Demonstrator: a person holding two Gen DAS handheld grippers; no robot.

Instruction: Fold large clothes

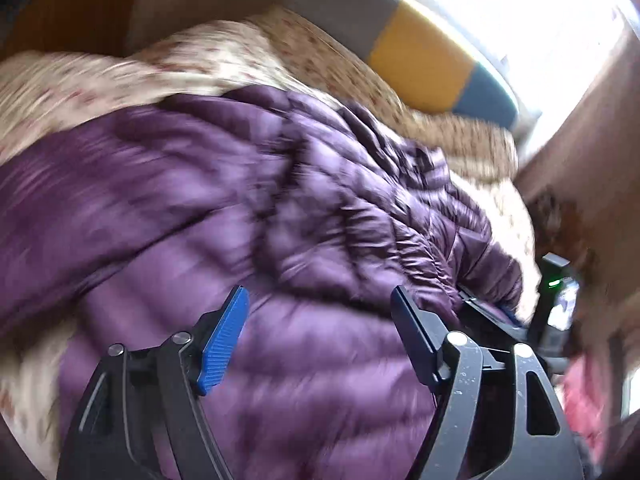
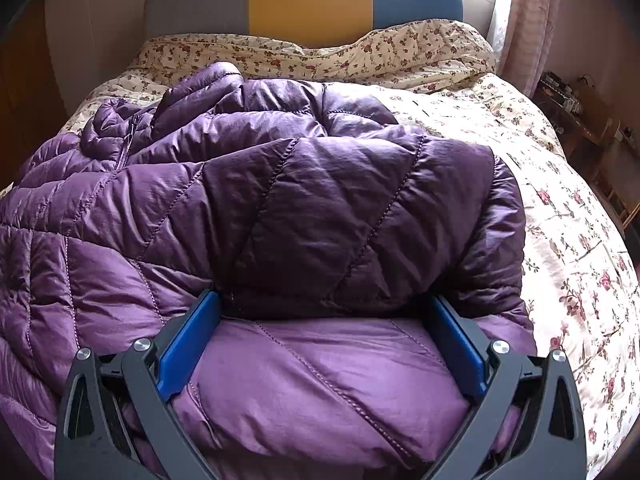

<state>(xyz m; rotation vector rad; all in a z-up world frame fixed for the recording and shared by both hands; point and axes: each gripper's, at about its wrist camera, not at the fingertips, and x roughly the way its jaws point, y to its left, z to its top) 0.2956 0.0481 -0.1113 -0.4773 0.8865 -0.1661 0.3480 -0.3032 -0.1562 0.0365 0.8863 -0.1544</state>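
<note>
A purple quilted puffer jacket (image 2: 320,200) lies spread on a floral bedspread (image 2: 560,260), with one part folded over its middle. My right gripper (image 2: 324,300) stands open and wide, low on the jacket's near part. Puffy fabric bulges between its blue pads (image 2: 188,344), and the edge of the fold runs between the fingertips. The left wrist view is blurred. In it my left gripper (image 1: 318,292) is open above the jacket (image 1: 240,200), with nothing clamped between its fingers. A black gripper body with a green light (image 1: 554,282) shows at the jacket's right edge.
A headboard (image 2: 308,0) in grey, yellow and blue stands behind the bed. A bright window and pink curtain (image 2: 528,20) are at the right, above low wooden furniture (image 2: 580,112) with small items. Bare bedspread (image 1: 80,80) surrounds the jacket.
</note>
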